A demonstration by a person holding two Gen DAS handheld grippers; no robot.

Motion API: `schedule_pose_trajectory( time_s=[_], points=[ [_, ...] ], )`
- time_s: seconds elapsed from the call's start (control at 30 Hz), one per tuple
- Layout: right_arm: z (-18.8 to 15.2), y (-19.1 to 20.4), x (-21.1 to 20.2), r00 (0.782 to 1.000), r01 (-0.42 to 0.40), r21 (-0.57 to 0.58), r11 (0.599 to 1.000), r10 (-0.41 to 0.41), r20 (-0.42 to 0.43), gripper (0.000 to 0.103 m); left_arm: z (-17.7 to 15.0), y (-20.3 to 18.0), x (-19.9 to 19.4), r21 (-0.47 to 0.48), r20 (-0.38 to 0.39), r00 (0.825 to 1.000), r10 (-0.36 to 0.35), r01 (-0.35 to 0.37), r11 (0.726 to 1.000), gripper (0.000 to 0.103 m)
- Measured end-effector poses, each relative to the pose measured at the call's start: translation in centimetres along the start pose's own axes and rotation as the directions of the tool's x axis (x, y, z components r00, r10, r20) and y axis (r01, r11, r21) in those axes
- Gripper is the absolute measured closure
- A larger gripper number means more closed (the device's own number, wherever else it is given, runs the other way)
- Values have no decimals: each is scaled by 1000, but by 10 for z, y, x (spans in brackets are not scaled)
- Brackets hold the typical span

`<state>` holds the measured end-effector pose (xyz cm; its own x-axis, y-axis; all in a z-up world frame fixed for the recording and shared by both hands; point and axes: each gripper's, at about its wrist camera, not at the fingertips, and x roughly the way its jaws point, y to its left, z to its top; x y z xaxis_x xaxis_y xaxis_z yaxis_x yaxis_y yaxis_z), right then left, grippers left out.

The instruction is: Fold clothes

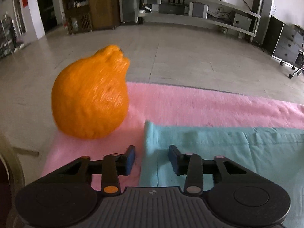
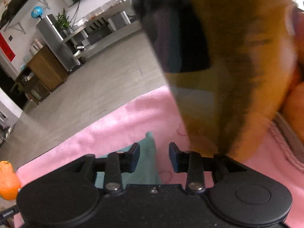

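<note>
A teal garment [image 1: 228, 152] lies flat on a pink fleece blanket [image 1: 190, 102]. My left gripper [image 1: 152, 159] is open and empty, low over the garment's left edge, one finger on each side of that edge. In the right wrist view a corner of the teal garment [image 2: 149, 152] lies on the pink blanket [image 2: 117, 125]. My right gripper [image 2: 154, 156] is open and empty just above that corner.
A large orange fruit [image 1: 91, 95] sits on the blanket's left part, and shows at the left edge of the right wrist view [image 2: 8, 182]. A blurred yellow, brown and black object [image 2: 228, 66] looms close on the right. Beyond the blanket's edge are grey floor, shelving and a cabinet.
</note>
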<state>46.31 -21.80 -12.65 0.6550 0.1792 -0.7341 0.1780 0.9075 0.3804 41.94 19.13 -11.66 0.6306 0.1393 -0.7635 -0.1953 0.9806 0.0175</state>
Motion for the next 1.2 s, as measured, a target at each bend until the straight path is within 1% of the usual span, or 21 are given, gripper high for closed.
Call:
schedule_pose_trajectory(
  time_s=[0.03, 0.07, 0.1, 0.17, 0.3, 0.47, 0.57, 0.6, 0.7, 0.8, 0.83, 0.87, 0.97, 1.03, 1.1, 1.17, 1.2],
  points=[
    [1, 3, 2, 1000, 8, -8, 1000, -8, 2, 79, 2, -1, 1, 7, 5, 1000, 4, -4, 1000, 100],
    [1, 6, 2, 1000, 12, -25, 1000, -12, 11, 91, 4, -2, 0, 12, 10, 1000, 9, -10, 1000, 100],
    [1, 10, 0, 1000, 15, -49, 999, -14, 19, 99, 4, -3, -5, 20, 30, 1000, 6, -6, 1000, 101],
    [1, 16, -9, 999, 0, -68, 998, 3, 42, 99, 4, -4, -15, 38, 70, 998, -2, -1, 999, 101],
    [7, 24, -37, 996, -22, -128, 992, 33, 83, 99, 5, -1, -44, 44, 125, 992, -22, 17, 999, 101],
    [11, 26, -76, 997, -29, -102, 994, 37, 73, 99, 3, 3, -91, 35, 175, 984, -33, 27, 999, 101],
    [11, 26, -110, 996, -49, -91, 995, 55, 68, 99, -2, 11, -123, -2, 190, 981, -39, 40, 999, 101],
    [10, 25, -124, 995, -64, -86, 994, 71, 73, 99, -6, 15, -135, -14, 188, 981, -38, 41, 999, 101],
    [5, 19, -167, 994, -74, -92, 993, 81, 75, 99, -21, 25, -173, -43, 184, 982, -42, 51, 998, 101],
    [-4, 7, -209, 994, -91, -77, 993, 95, 49, 99, -48, 34, -213, -36, 183, 981, -61, 69, 997, 101],
    [-11, 1, -226, 994, -96, -72, 993, 99, 38, 99, -62, 37, -228, -33, 185, 980, -71, 78, 996, 101],
    [-19, -5, -237, 995, -98, -73, 993, 100, 28, 99, -79, 37, -239, -27, 173, 982, -71, 77, 997, 100],
    [-61, -25, -267, 995, -95, -85, 992, 95, 0, 99, -133, 40, -262, -23, 143, 988, -60, 64, 998, 100],
    [-96, -41, -280, 996, -92, -92, 991, 90, -29, 99, -176, 41, -259, -32, 81, 996, -42, 45, 998, 100],
    [-131, -55, -280, 995, -80, -98, 992, 75, -61, 99, -218, 42, -254, -41, 19, 1000, -19, 19, 999, 100],
    [-164, -73, -275, 994, -52, -104, 993, 41, -104, 99, -248, 43, -251, -47, -17, 1000, 15, -16, 999, 100],
    [-177, -78, -270, 992, -42, -96, 994, 30, -125, 99, -256, 42, -254, -49, -13, 1000, 26, -27, 998, 100]
  ],
)
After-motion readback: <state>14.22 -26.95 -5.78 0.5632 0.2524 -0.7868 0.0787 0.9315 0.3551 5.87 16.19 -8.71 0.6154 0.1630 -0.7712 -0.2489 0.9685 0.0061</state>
